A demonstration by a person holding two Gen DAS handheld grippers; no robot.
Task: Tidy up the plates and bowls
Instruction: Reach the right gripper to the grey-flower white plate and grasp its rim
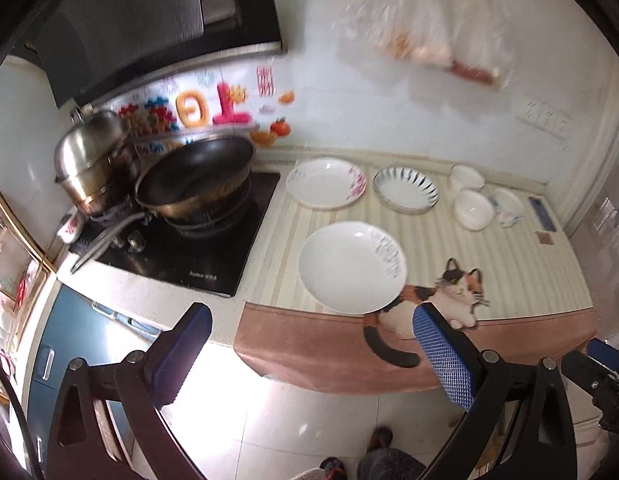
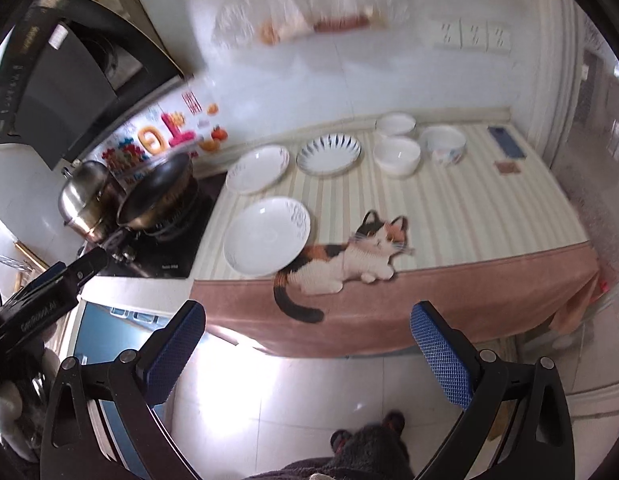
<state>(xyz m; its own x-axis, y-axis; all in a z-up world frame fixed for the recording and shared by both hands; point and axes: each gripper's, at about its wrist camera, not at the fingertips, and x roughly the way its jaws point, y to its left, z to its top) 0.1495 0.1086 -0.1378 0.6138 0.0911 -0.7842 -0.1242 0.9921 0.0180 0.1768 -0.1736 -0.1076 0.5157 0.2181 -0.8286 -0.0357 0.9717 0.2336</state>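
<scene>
The cloth-covered counter point(image 2: 449, 216) lies at my twelve o'clock: three plates point(image 2: 266, 235) at eleven, three bowls point(image 2: 396, 156) at one. My left gripper point(image 1: 313, 356) and right gripper point(image 2: 309, 354) hang spread, empty. I judge the near plate, overhanging the cat picture by the counter edge, could slide off if nudged.

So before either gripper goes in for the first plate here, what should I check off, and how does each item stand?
1. Left gripper open, nothing between its fingers: ok.
2. Right gripper open and empty: ok.
3. Near plate free to lift, nothing stacked on it: ok; its edge covers part of the cat picture on the cloth.
4. Pink-flowered plate and blue-patterned plate lie apart, not touching: ok.
5. The three bowls are empty: cannot tell for all; they sit close together.
6. Wok on the stove stays clear of the plates: ok.
</scene>
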